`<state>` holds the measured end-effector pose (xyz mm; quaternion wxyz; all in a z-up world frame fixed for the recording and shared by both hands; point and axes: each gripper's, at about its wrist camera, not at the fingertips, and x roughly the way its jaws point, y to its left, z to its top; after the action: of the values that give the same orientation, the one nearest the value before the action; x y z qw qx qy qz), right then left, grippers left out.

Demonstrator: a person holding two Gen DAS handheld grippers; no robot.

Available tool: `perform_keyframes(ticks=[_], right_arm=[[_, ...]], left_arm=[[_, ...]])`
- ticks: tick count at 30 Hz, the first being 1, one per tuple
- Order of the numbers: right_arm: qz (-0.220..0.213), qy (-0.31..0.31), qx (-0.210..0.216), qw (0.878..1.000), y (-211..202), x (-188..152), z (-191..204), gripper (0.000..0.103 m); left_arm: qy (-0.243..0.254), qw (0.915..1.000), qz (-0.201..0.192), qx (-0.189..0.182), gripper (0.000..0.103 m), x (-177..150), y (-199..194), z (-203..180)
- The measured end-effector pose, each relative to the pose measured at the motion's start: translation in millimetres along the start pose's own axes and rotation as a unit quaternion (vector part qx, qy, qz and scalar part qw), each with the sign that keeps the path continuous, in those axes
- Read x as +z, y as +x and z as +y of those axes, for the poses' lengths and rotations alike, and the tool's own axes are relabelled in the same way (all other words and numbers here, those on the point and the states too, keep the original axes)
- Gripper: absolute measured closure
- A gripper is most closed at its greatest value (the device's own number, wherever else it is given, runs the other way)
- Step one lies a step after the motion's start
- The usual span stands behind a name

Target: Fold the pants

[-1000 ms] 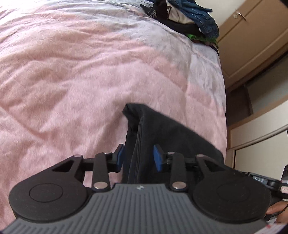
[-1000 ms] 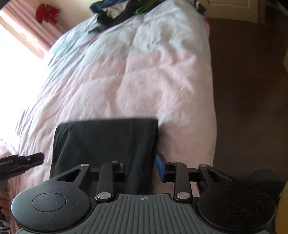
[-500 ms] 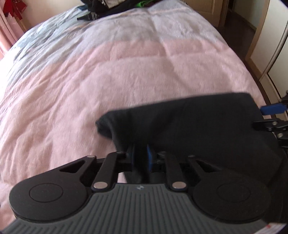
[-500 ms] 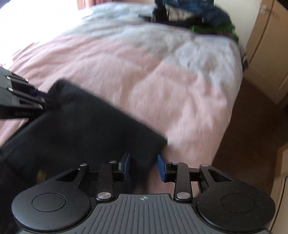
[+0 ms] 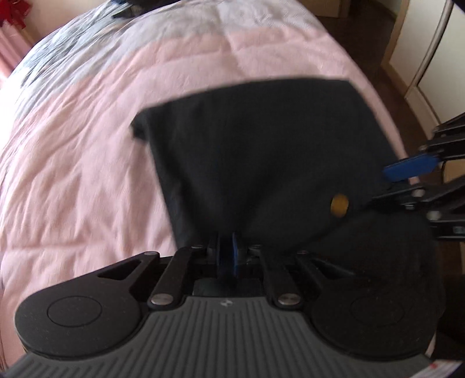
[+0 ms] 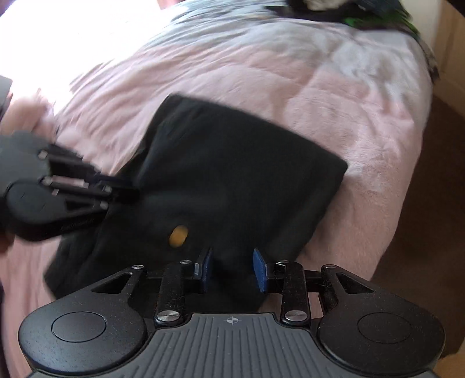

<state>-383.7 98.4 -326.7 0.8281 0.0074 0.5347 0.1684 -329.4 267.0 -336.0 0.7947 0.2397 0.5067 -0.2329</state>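
Dark folded pants (image 5: 261, 145) lie on the pink bedspread (image 5: 87, 174), with a small yellow round mark (image 5: 339, 205) near the close edge. My left gripper (image 5: 228, 253) is shut on the near left edge of the cloth. In the right wrist view the pants (image 6: 232, 174) show the same yellow mark (image 6: 178, 235). There my right gripper (image 6: 232, 269) holds the near right edge, its blue pads kept partly apart by a thick bunch of cloth. Each gripper appears in the other's view: the right gripper (image 5: 401, 183) at the far right, the left gripper (image 6: 128, 189) at the left.
A pile of other clothes (image 6: 348, 11) sits at the far end of the bed. The bed's right edge drops to a brown floor (image 6: 421, 232). Light wardrobe doors (image 5: 430, 58) stand beyond the floor. Bright window light washes out the far left of the bedspread.
My left gripper's jaws closed on the pants' edge. Both grippers rolled and moved across the bed with the cloth, which now spreads wide between them.
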Motion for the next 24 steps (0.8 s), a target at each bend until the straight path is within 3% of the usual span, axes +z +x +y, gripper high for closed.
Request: perform_keyframes(ticks=[2, 4, 9, 11, 13, 15, 17, 21, 24], right_arm=[[0.030, -0.009, 0.022, 0.999, -1, -16, 9, 0.075], [0.023, -0.024, 0.014, 0.999, -3, -30, 15, 0.076], [0.037, -0.031, 0.011, 0.999, -7, -28, 18, 0.076], [0.019, -0.044, 0.001, 0.999, -19, -26, 23, 0.076], [-0.010, -0.046, 0.018, 0.999, -29, -27, 26, 0.076], [0.003, -0.052, 0.023, 0.998, -23, -32, 31, 0.076], [0.015, -0.065, 0.018, 0.998, -11, -36, 34, 0.076], [0.032, -0.125, 0.011, 0.992, 17, -40, 47, 0.076], [0.049, -0.122, 0.020, 0.991, 11, -27, 45, 0.076]], left_arm=[[-0.027, 0.9996, -0.005, 0.000, 0.096, -15, -9, 6], [-0.047, 0.9989, -0.006, 0.003, 0.096, -19, -17, 8], [-0.075, 0.9965, 0.001, 0.036, 0.096, -19, -33, 2], [-0.132, 0.9909, -0.013, 0.021, 0.096, -20, -55, 6], [-0.193, 0.9809, -0.025, -0.012, 0.096, -28, -72, 6], [-0.194, 0.9807, -0.012, -0.023, 0.096, -39, -69, -8], [-0.162, 0.9867, -0.001, 0.010, 0.095, -49, -55, -25], [-0.197, 0.9801, 0.012, 0.024, 0.093, -57, -34, -24], [-0.216, 0.9758, 0.013, 0.027, 0.093, -51, -46, -23]])
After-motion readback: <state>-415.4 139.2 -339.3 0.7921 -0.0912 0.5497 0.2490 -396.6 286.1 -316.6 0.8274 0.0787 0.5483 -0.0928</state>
